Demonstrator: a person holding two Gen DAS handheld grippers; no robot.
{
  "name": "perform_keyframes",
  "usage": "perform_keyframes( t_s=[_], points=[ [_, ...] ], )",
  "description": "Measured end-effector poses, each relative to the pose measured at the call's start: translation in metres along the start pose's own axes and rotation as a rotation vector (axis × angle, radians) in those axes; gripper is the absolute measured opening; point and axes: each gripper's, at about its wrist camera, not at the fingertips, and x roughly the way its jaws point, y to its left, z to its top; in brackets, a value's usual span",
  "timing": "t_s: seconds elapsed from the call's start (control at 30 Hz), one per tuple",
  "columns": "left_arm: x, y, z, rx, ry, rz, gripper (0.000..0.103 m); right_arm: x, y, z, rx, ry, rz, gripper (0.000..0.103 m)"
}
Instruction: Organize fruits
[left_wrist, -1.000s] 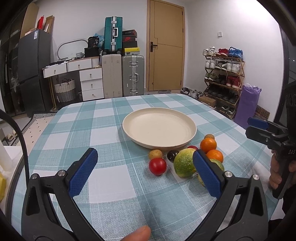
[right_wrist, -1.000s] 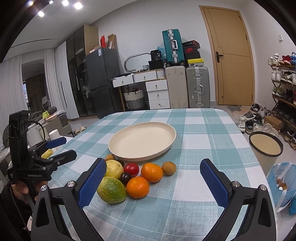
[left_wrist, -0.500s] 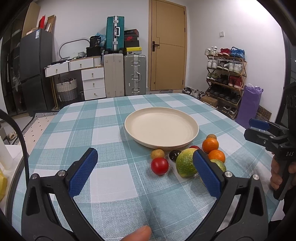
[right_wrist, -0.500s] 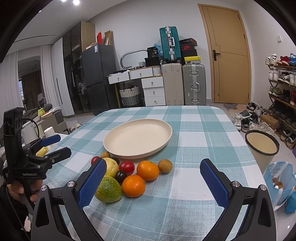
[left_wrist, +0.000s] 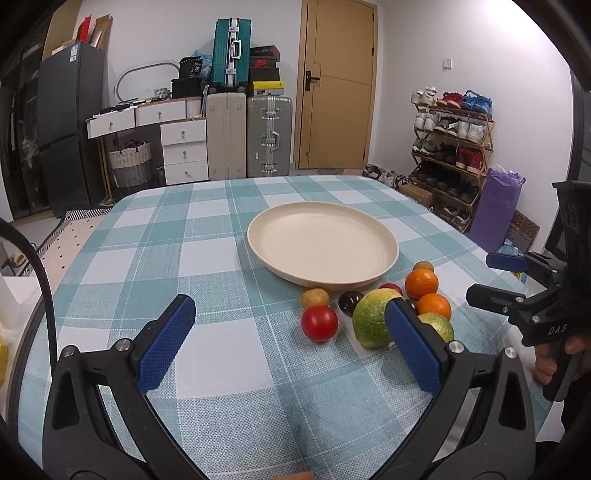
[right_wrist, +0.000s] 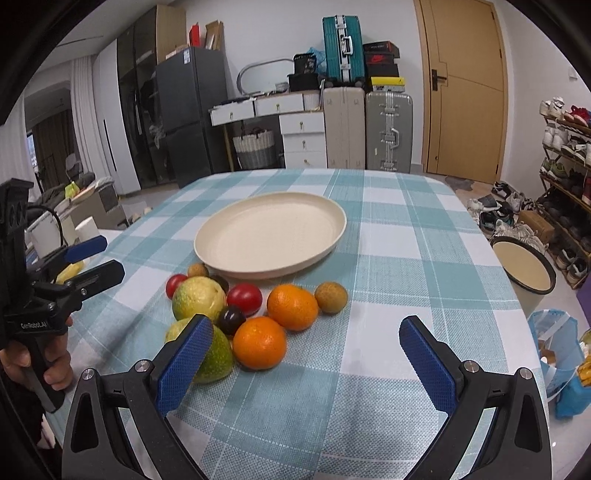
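A bare cream plate (left_wrist: 384, 236) (right_wrist: 207, 240) rests mid-table on a teal checked cloth. A cluster of fruit lies at its near rim: two oranges (right_wrist: 259, 342) (right_wrist: 292, 307), two green-yellow citrus (right_wrist: 198, 298) (left_wrist: 371, 321), red tomatoes (left_wrist: 319, 323) (right_wrist: 244, 299), a dark plum (right_wrist: 231, 320), and small brown fruits (right_wrist: 331, 297) (left_wrist: 314, 298). My left gripper (left_wrist: 291, 339) is open above the cloth, just short of the tomato. My right gripper (right_wrist: 306, 354) is open, low over the cloth beside the near orange. Neither holds anything.
Each gripper shows in the other's view, held by a hand (left_wrist: 554, 360) (right_wrist: 55, 365) at the table's sides. A cream bin (right_wrist: 524, 271) and a blue bag (right_wrist: 554, 354) stand off the right edge. Suitcases, drawers and a shoe rack (left_wrist: 450, 147) line the far walls.
Both grippers have crept forward toward the fruit, so the cluster looks larger and nearer. Both stay open and no fruit has moved.
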Motion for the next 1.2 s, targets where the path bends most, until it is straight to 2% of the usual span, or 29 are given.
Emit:
perform_keyframes(
  t_s=[0.1,0.2,0.4,0.5,0.53,0.83,0.97,1.1,1.2],
  points=[
    [0.003,-0.006,0.000,0.019,0.015,-0.021,0.102,0.006,0.001,-0.001,-0.007,0.039,0.008,0.103],
    [0.006,-0.010,0.000,0.035,0.031,0.005,0.102,0.012,0.001,-0.003,-0.020,0.077,0.010,0.103],
    [0.010,-0.010,0.000,-0.001,0.054,-0.040,0.102,0.022,-0.003,-0.002,-0.032,0.134,0.013,0.103],
    [0.012,-0.013,0.001,0.010,0.058,-0.028,0.102,0.030,-0.003,-0.002,-0.050,0.174,-0.006,0.096],
    [0.013,-0.013,0.001,0.013,0.064,-0.029,0.102,0.032,-0.002,-0.003,-0.059,0.184,-0.006,0.090],
    [0.017,-0.012,0.002,0.005,0.067,-0.045,0.102,0.047,0.003,-0.005,-0.087,0.240,0.053,0.087],
    [0.019,-0.013,0.002,0.007,0.083,-0.056,0.102,0.051,0.007,-0.004,-0.075,0.256,0.095,0.078],
    [0.018,-0.015,0.000,0.012,0.094,-0.072,0.102,0.053,0.017,-0.007,-0.089,0.263,0.092,0.068],
    [0.017,-0.017,-0.001,0.018,0.101,-0.090,0.102,0.051,0.021,-0.008,-0.084,0.258,0.102,0.056]
  ],
)
